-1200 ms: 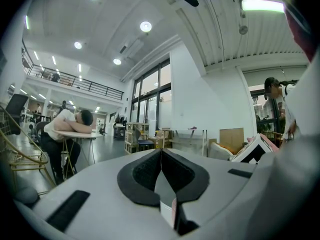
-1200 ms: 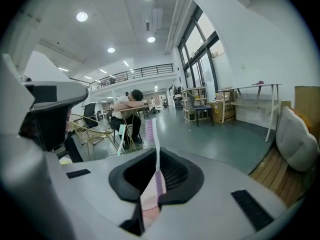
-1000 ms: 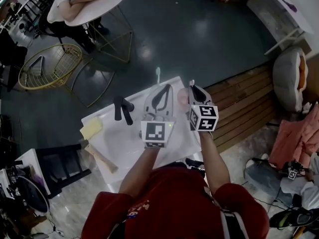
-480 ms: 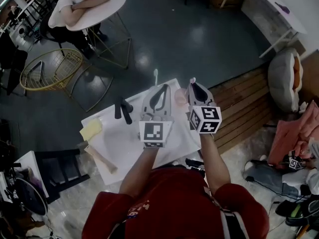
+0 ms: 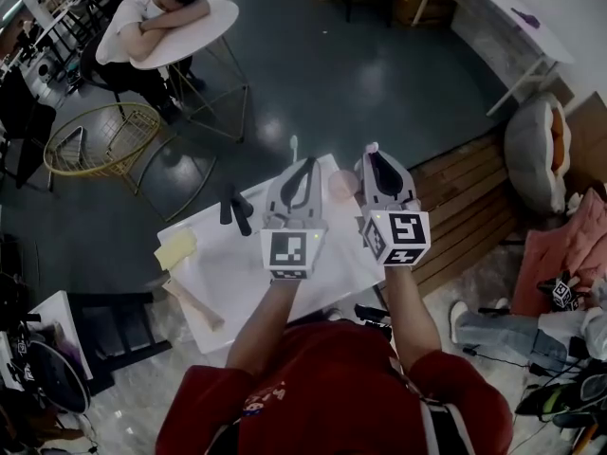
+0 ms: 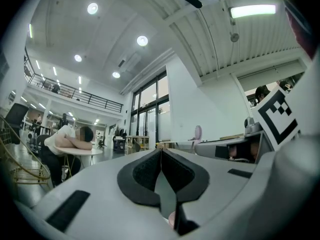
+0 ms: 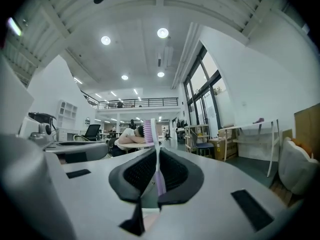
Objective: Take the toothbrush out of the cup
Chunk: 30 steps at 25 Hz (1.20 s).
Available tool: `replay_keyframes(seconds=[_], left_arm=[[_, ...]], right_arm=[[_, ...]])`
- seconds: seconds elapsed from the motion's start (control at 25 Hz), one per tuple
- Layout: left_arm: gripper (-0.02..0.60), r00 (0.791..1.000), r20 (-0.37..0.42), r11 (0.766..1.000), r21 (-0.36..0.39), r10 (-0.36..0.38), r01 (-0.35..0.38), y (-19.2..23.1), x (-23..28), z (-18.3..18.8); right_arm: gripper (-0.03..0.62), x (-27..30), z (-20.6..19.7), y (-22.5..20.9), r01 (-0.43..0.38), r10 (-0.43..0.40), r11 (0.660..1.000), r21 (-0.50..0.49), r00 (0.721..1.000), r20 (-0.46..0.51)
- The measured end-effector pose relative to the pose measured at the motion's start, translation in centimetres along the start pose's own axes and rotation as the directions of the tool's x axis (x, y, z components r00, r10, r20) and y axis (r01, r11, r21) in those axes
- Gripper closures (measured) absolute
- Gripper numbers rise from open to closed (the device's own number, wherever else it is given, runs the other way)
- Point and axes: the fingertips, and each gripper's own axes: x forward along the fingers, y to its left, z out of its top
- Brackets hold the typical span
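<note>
Both jaws of the right gripper (image 7: pixel 156 151) clench a slim purple-and-white plastic toothbrush (image 7: pixel 150 131). Its long axis lies along them, with the bristled head pointing beyond their tips.

The lower handle of the purple-and-white plastic toothbrush (image 7: pixel 151 132) is buried between the pads of the right tongs (image 7: pixel 156 156). Just left of those tongs, the pale pink cup (image 5: pixel 339 186) is partly covered and too small to read.

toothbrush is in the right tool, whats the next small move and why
Probably carry the toothbrush sideways and lower it onto a bare part of the white table. The right tool is clamped on its handle, bristles up, and in the head view it appears clear of the pink cup, so only setting it down seems left.
</note>
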Motion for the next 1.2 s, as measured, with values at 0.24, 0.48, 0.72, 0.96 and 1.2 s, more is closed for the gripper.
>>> replay_keyframes(seconds=[0.24, 0.48, 0.72, 0.96, 1.2], left_arm=[[0.552, 1.0, 0.024, 1.0, 0.023, -0.006, 0.005, -0.6, -0.6, 1.5], [0.552, 0.999, 0.045, 0.999, 0.033, -0.013, 0.012, -1.5, -1.0, 2.6], [0.552, 0.999, 0.049, 0.999, 0.04, -0.017, 0.015, -2.5, -1.1, 3.0], [0.552, 0.999, 0.043, 0.999, 0.044, -0.014, 0.012, -2.9, -1.3, 3.0], [0.552, 0.999, 0.042, 0.999, 0.051, -0.01, 0.008, -3.0, -1.3, 3.1]], right_arm=[[0.549, -1.8, 2.9, 0.3, 0.017, -0.015, 0.999, -0.036, 0.998, 0.066], [0.549, -3.1, 4.6, 0.6, 0.019, -0.012, 0.998, -0.066, 0.994, 0.107], [0.549, -3.8, 5.3, 0.0, 0.027, -0.018, 0.997, -0.07, 0.992, 0.126], [0.549, -4.1, 5.7, -0.4, 0.034, -0.025, 0.997, -0.063, 0.99, 0.138], [0.549, -4.1, 5.9, -0.5, 0.03, -0.021, 0.998, -0.059, 0.989, 0.147]])
